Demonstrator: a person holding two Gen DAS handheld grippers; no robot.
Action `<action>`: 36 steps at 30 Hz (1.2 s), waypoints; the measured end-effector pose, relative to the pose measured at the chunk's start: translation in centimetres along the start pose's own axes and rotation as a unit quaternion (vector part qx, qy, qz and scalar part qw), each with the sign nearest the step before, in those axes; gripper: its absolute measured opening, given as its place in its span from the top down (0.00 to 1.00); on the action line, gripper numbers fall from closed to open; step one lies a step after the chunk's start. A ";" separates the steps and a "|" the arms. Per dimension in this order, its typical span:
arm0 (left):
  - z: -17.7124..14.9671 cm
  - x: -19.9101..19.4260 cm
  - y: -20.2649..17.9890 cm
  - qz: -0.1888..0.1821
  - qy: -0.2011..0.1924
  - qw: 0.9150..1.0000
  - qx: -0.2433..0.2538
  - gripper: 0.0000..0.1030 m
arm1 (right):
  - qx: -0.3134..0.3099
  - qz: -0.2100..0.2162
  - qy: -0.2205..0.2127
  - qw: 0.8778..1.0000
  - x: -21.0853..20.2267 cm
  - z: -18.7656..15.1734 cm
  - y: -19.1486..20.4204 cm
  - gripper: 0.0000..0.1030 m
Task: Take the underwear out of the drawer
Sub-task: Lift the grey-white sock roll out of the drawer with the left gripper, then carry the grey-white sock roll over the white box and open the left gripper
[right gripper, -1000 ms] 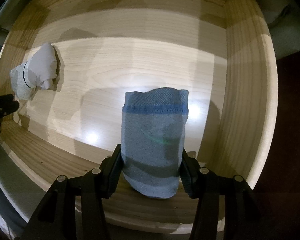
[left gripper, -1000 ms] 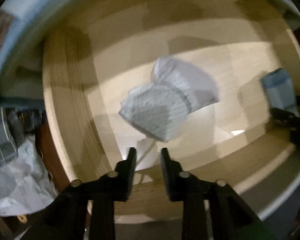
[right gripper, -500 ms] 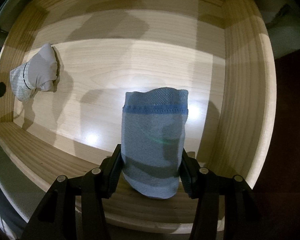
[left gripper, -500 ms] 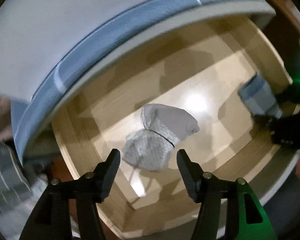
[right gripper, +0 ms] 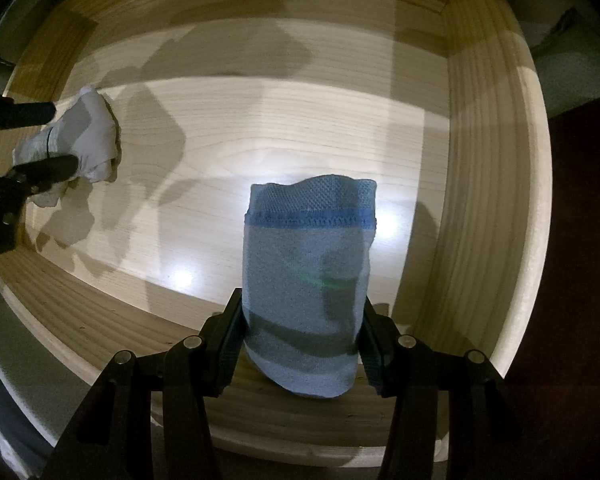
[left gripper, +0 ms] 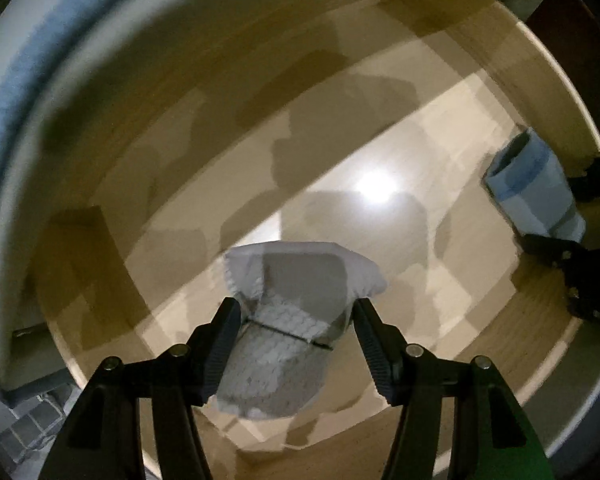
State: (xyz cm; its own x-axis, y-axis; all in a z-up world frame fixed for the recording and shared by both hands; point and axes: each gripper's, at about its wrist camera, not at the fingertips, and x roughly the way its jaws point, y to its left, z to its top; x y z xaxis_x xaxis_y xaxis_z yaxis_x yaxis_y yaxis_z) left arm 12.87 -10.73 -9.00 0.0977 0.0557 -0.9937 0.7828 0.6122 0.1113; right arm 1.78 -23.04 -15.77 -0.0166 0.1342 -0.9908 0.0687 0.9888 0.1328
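Observation:
A white folded underwear bundle (left gripper: 288,320) lies on the floor of the open wooden drawer (left gripper: 440,160). My left gripper (left gripper: 296,320) is open, its jaws on either side of the bundle and wider than it. It also shows in the right wrist view (right gripper: 80,140) with the left fingers (right gripper: 48,170) around it. My right gripper (right gripper: 302,320) is shut on a light blue rolled underwear (right gripper: 306,272) with a darker blue band, held upright over the drawer's front wall. The blue roll appears at the right in the left wrist view (left gripper: 536,192).
The drawer's light wood floor (right gripper: 280,128) is lit with bright glare spots. Its right wall (right gripper: 488,200) and back wall (right gripper: 260,4) rise around it. A pale grey-blue cabinet front (left gripper: 16,80) curves above the drawer on the left.
My left gripper has opened wide and moved down into the drawer until its jaws straddle the white bundle. My right gripper has stayed still, holding the blue roll.

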 end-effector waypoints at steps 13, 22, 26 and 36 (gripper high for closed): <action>-2.3 2.0 0.9 0.001 0.025 0.996 -0.082 0.40 | 0.000 -0.001 0.000 1.000 -0.1 0.1 -0.1 0.54; -5.7 2.1 1.0 -0.023 0.044 0.990 -0.134 0.53 | -0.001 0.000 0.005 1.000 0.2 0.2 -0.1 0.54; -7.9 0.8 1.6 -0.032 0.036 0.987 -0.150 0.54 | 0.001 0.003 0.011 1.000 0.6 0.4 -0.3 0.53; -12.3 -5.2 1.9 -0.022 -0.011 0.984 -0.176 0.54 | 0.005 0.007 0.018 1.000 1.1 0.8 -0.9 0.54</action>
State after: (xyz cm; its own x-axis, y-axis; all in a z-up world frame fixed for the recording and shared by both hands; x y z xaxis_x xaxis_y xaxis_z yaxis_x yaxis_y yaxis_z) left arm 6.28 -0.15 -3.86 0.0840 0.0078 -0.9964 0.5251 0.8495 0.0509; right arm 2.48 -23.88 -17.05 -0.0514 0.1501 -0.9873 0.0797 0.9861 0.1457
